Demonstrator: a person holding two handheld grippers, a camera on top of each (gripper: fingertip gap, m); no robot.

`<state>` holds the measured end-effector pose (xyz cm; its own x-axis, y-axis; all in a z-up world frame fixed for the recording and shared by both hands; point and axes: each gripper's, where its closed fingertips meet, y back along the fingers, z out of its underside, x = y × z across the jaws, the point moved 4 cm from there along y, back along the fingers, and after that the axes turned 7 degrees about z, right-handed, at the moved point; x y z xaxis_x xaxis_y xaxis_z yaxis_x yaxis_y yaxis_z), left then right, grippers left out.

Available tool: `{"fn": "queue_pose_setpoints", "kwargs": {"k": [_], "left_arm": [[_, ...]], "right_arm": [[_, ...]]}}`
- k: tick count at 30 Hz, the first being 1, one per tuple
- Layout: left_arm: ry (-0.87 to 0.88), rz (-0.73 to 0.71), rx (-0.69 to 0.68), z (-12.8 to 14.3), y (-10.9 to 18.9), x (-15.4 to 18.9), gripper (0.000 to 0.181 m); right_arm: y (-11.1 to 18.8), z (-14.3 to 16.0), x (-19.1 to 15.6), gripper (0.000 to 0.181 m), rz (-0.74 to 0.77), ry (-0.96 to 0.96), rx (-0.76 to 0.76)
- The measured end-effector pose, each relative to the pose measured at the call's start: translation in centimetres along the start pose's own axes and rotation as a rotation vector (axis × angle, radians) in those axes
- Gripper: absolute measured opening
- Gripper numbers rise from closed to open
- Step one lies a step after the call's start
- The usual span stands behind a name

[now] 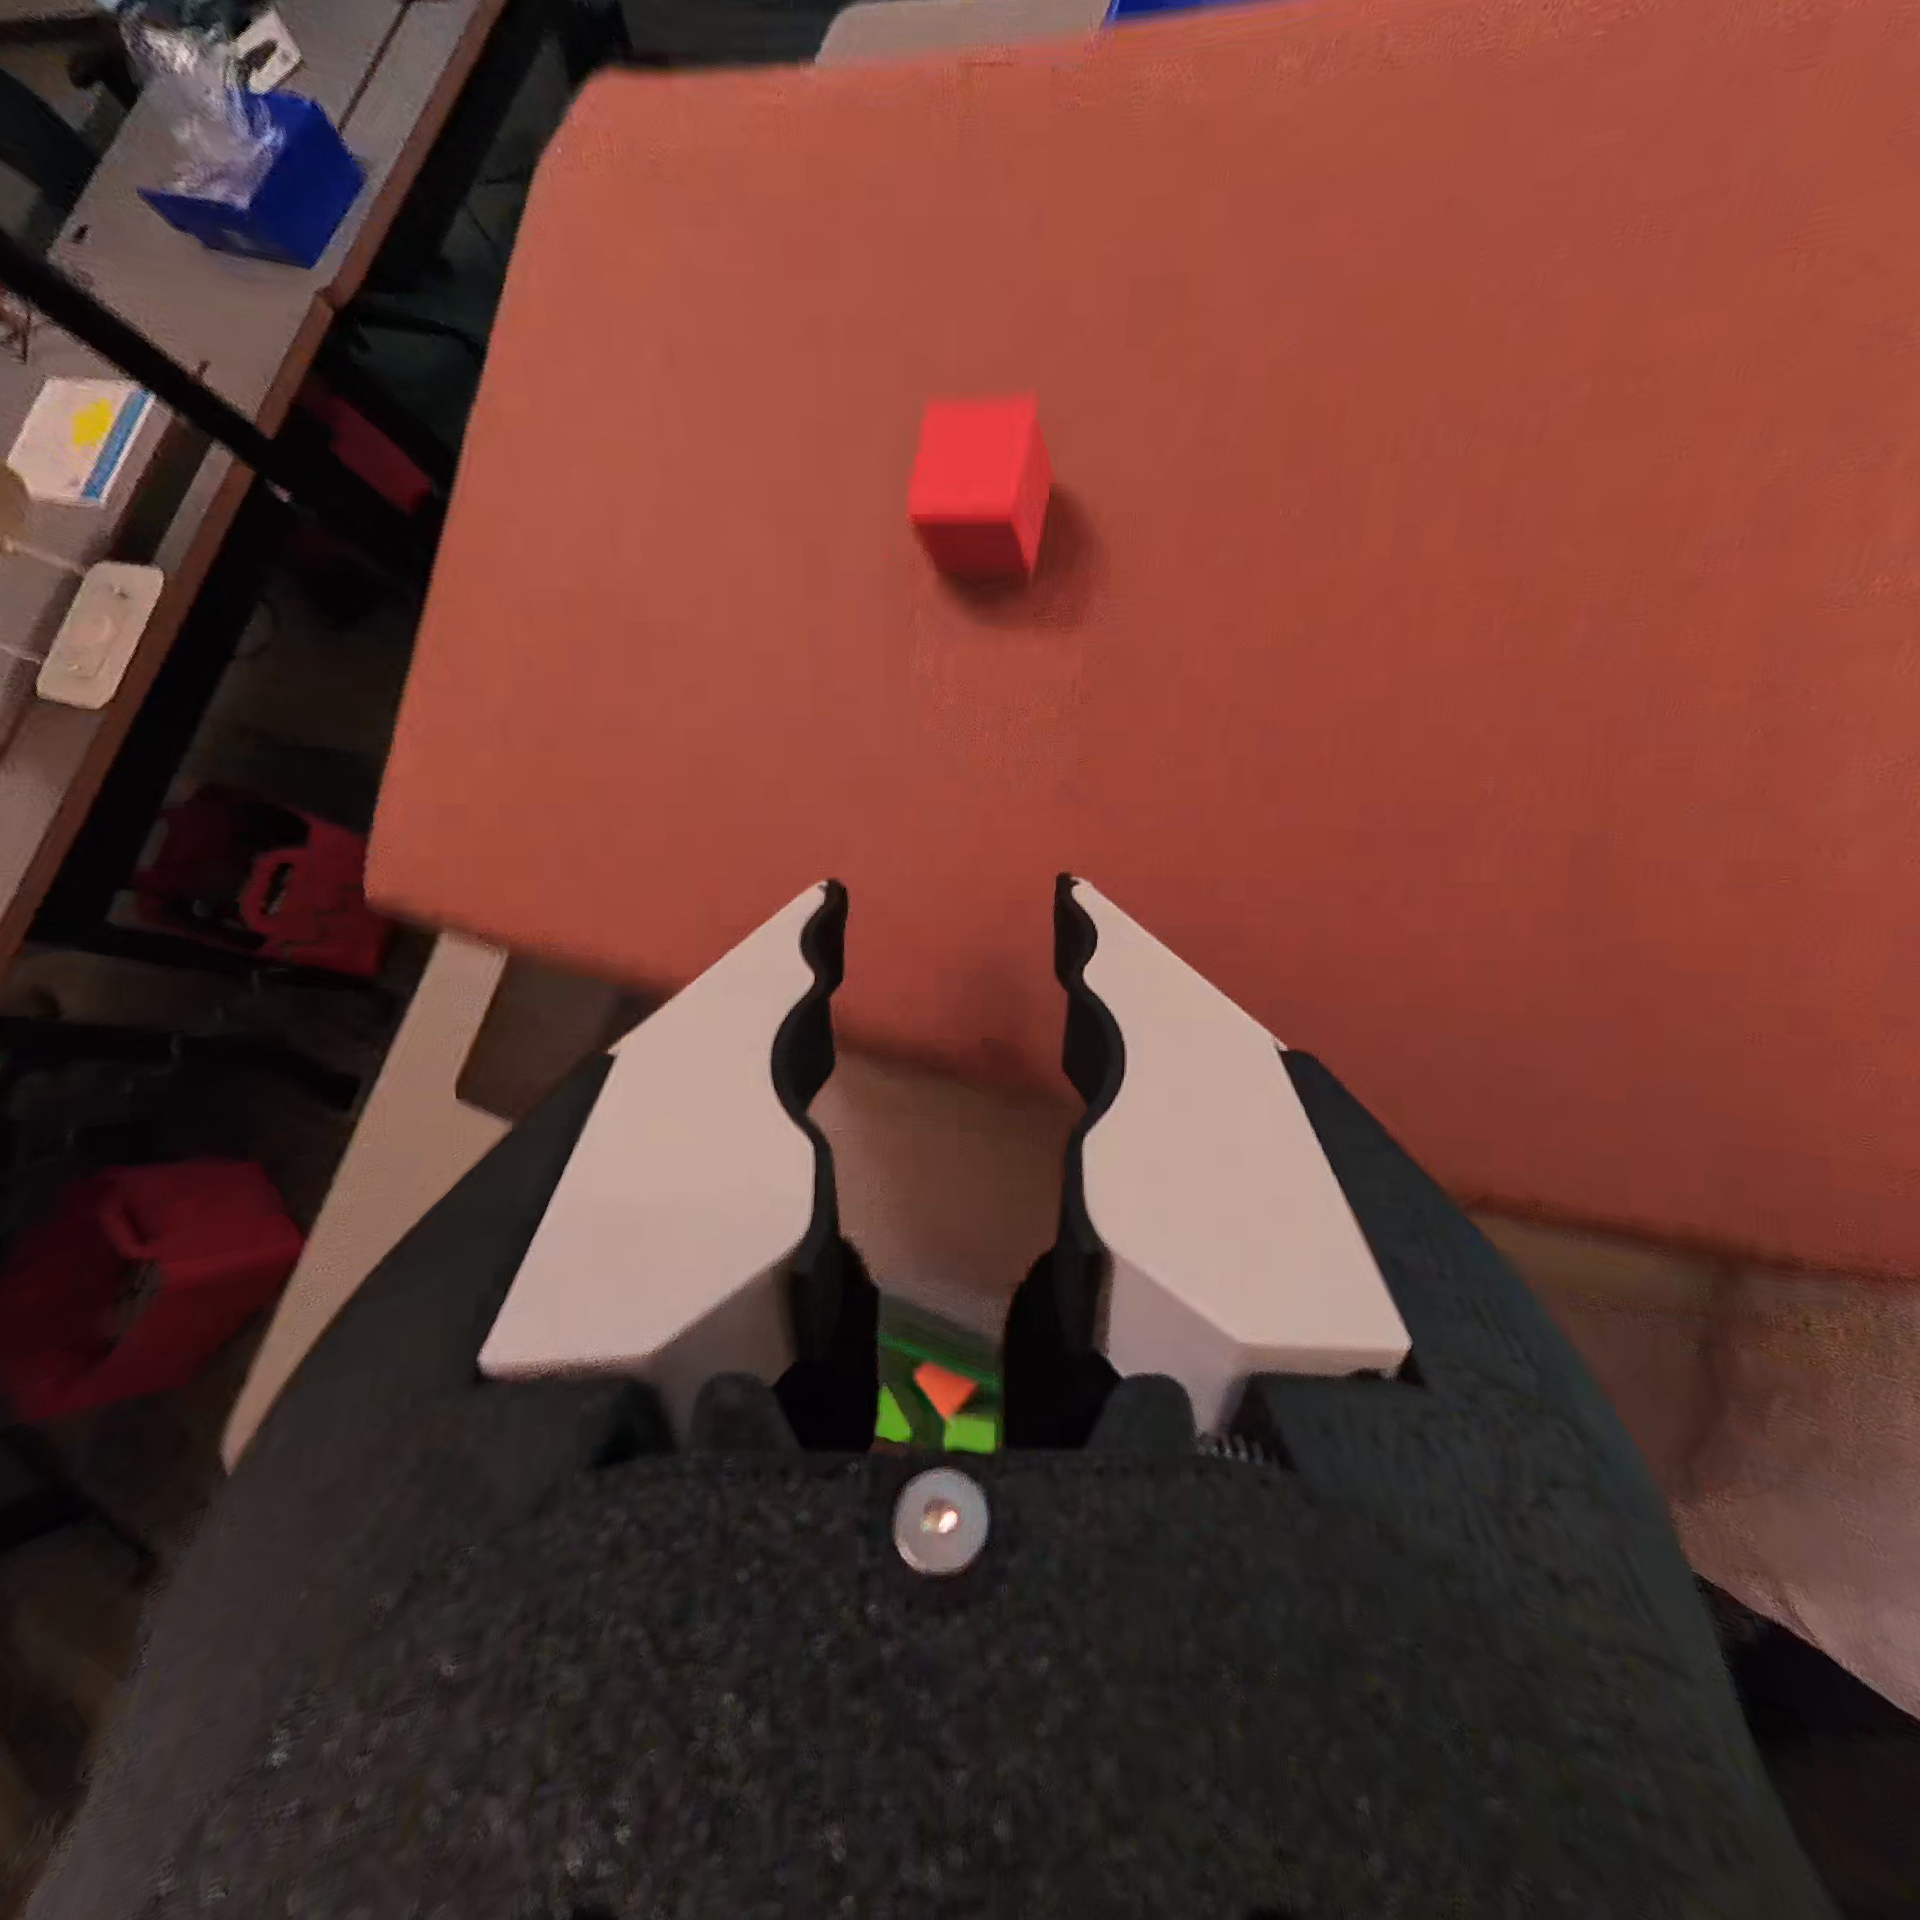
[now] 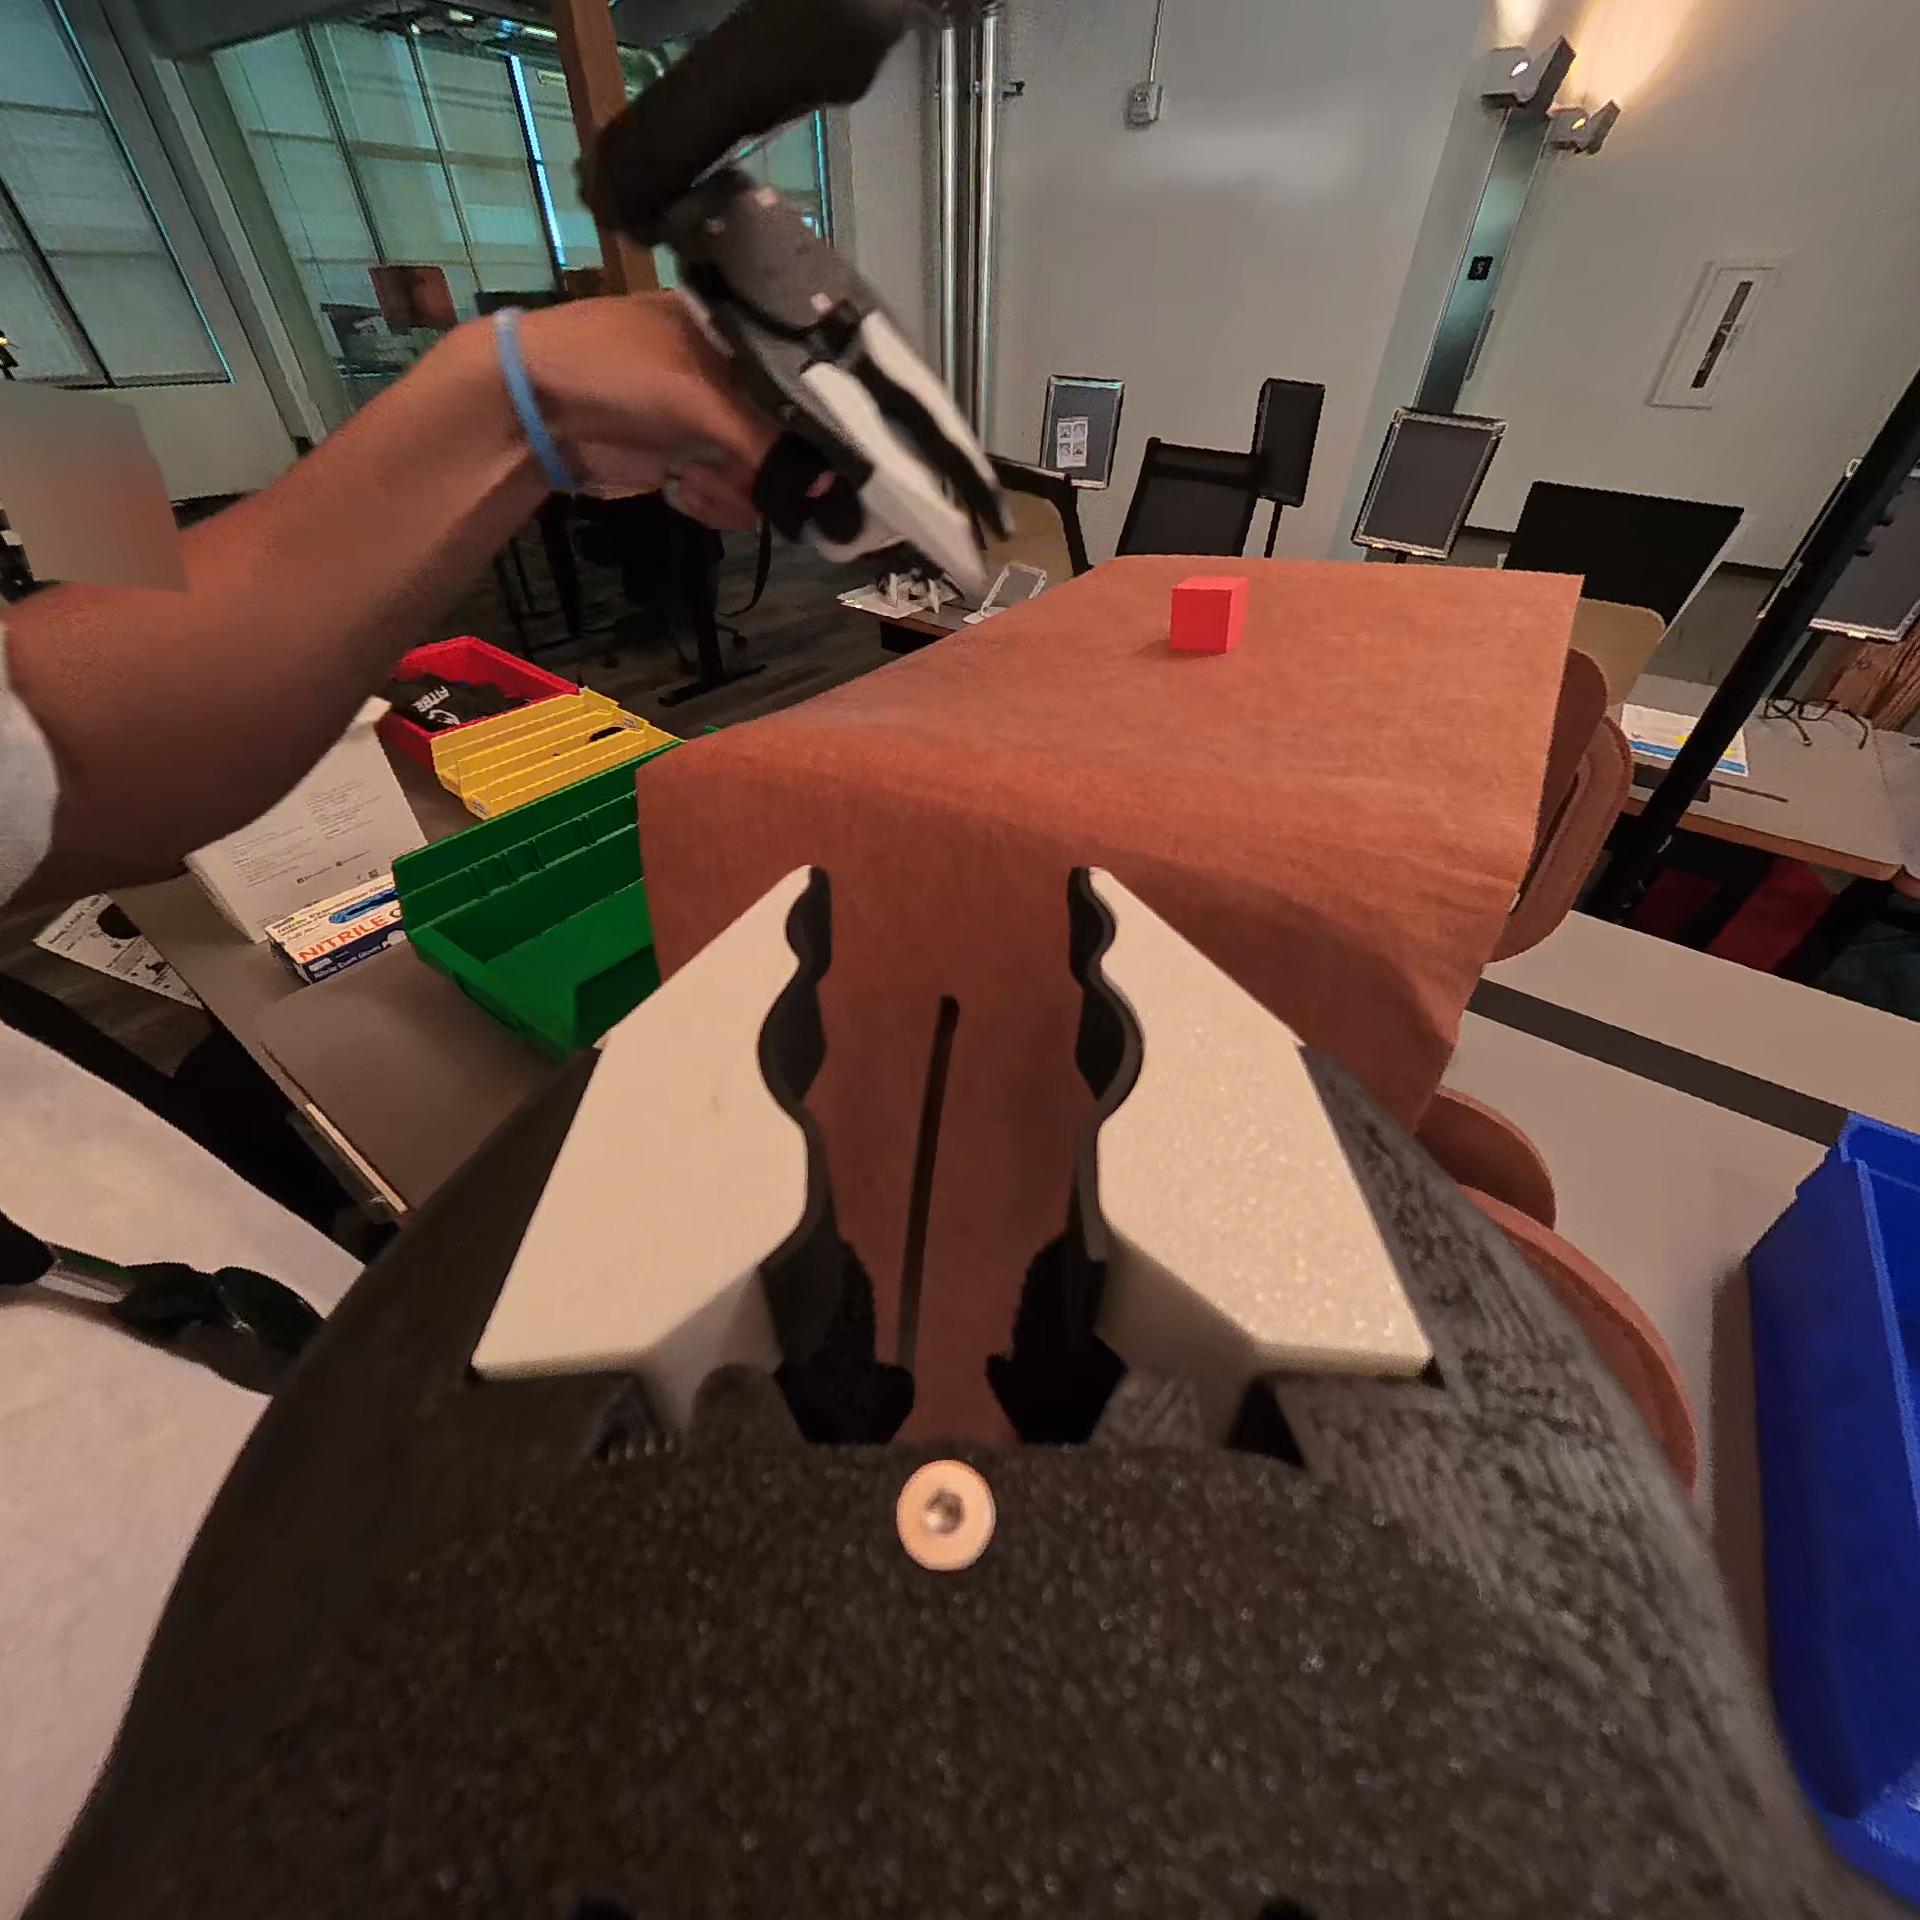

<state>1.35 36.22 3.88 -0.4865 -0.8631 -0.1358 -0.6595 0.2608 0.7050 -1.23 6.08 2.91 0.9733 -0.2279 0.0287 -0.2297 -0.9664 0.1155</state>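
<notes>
A small red cube (image 1: 979,480) sits on a rust-brown cloth (image 1: 1351,727) draped over a raised box-like support. My left gripper (image 1: 943,883) is open and empty, held above the cloth's near edge, short of the cube. In the right wrist view the cube (image 2: 1207,613) stands near the far end of the cloth (image 2: 1195,790). My right gripper (image 2: 948,875) is open and empty, low in front of the cloth's hanging front. The left gripper (image 2: 977,530) also shows there, held by a hand up and left of the cube, tilted down towards it.
A green bin (image 2: 530,925), a yellow bin (image 2: 540,748) and a red bin (image 2: 468,686) stand on the table left of the cloth. A blue bin (image 2: 1839,1455) is at the right. A box of gloves (image 2: 332,930) and papers lie by the green bin. Red cases (image 1: 156,1278) sit on the floor.
</notes>
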Motion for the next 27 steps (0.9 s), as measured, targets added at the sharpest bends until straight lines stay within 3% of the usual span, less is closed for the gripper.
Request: {"fn": "queue_pose_setpoints", "kwargs": {"k": [5,9,11,14,22,24,27], "left_arm": [[0.030,-0.051,-0.129,12.0,2.1,0.6,0.041],[0.088,-0.064,-0.409,23.9,-0.2,0.2,0.041],[0.107,-0.050,-0.477,27.8,-1.9,-0.2,0.041],[0.160,0.043,-0.445,30.1,-4.6,-0.2,0.041],[0.192,0.141,-0.610,34.4,-8.5,-0.8,0.040],[0.205,0.182,-0.615,34.0,-8.3,-0.3,0.029],[0.159,0.151,-0.575,30.3,-5.8,-0.8,0.029]], "right_arm": [[-0.9,-0.2,-0.1,0.046,-0.030,-0.005,0.010],[-1.8,-0.5,-0.6,0.046,-0.067,0.005,0.001],[-2.2,-0.5,-0.9,0.046,-0.077,0.023,-0.008],[-2.6,-0.4,-1.5,0.046,-0.085,0.056,-0.032],[-2.7,-0.2,-3.1,0.046,-0.100,0.123,-0.053],[-2.7,-0.2,-3.2,0.046,-0.098,0.129,-0.050],[-2.7,-0.2,-3.2,0.046,-0.097,0.133,-0.048]]}}
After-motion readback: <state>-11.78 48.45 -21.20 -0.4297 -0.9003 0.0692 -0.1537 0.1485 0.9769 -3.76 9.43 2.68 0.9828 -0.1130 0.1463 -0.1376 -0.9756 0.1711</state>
